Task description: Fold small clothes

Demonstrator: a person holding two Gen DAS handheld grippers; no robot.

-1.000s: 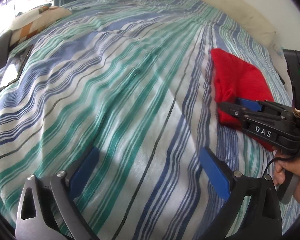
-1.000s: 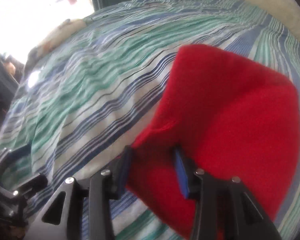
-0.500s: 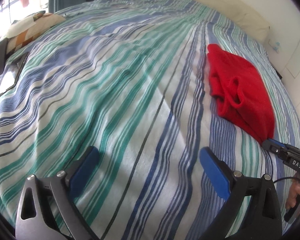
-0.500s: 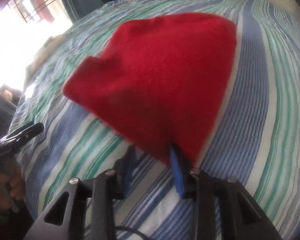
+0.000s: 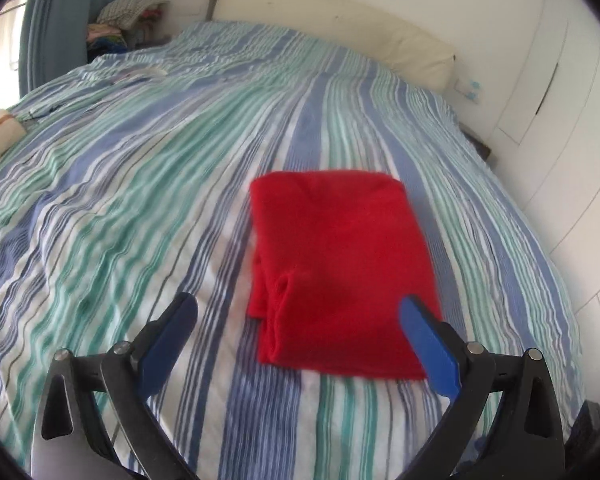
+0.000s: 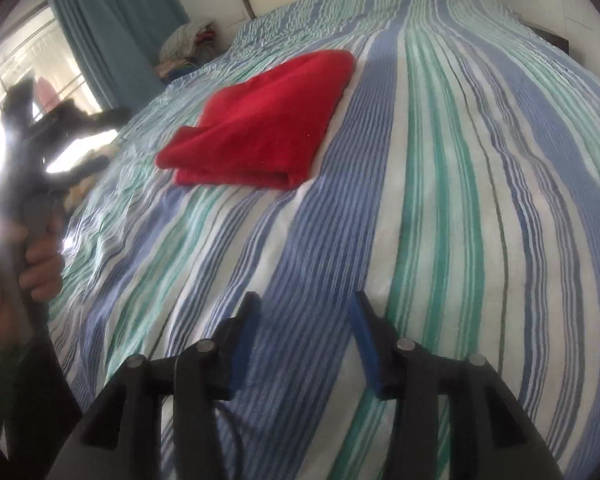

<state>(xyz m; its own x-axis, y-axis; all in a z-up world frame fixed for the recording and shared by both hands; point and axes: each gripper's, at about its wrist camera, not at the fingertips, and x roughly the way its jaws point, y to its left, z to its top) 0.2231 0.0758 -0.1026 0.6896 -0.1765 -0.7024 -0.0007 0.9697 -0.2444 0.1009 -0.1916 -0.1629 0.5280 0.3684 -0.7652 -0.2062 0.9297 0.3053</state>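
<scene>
Striped bed [image 5: 148, 184] soft and rumpled underneath, so no firm backing for pressing a crease. Red garment [image 5: 340, 272] folded near the middle, loose edge at its near left corner, apt to spring open if nudged. Left tool [image 5: 296, 336] spread wide, empty. Right tool [image 6: 302, 340] opening, nothing between.

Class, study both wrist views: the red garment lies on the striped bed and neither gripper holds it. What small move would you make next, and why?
Probably draw both grippers back and leave it. The red garment already lies folded in a neat rectangle on the striped bedspread. The left gripper is open and empty, and the right gripper's jaws are opening with only bedspread between them. No other loose garment lies close by.
</scene>
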